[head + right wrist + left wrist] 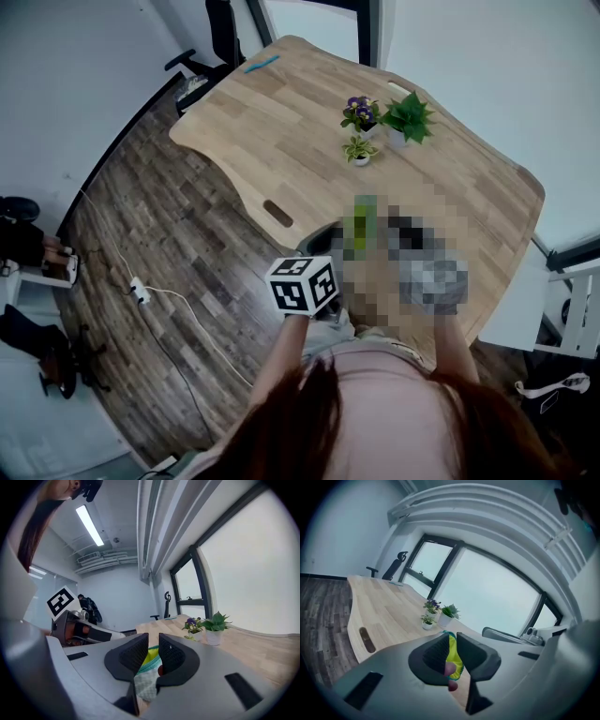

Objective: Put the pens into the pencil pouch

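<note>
Hanging over the worktop [281, 122] near its person-side edge, the pencil pouch [453, 657] sits pinched in both narrow-set tongs, left gripper [451, 640] and right gripper [152, 641].

A pale wooden table [281, 112] stands on dark plank floor [178, 253] beside large windows [487, 592], with white walls [75, 66] around.

We see a light wooden table [281, 122] with an oval cable slot [277, 214] near its left edge. Toward its far side three potted plants stand close together: a purple-flowered one [357, 112], a leafy green one [408, 119] and a smaller one [359, 149]. A blue item [262, 64] lies at the table's far end, beside a black office chair [197, 84]. Left of the table, a white power strip [140, 292] lies on the wood floor [178, 234].
</note>
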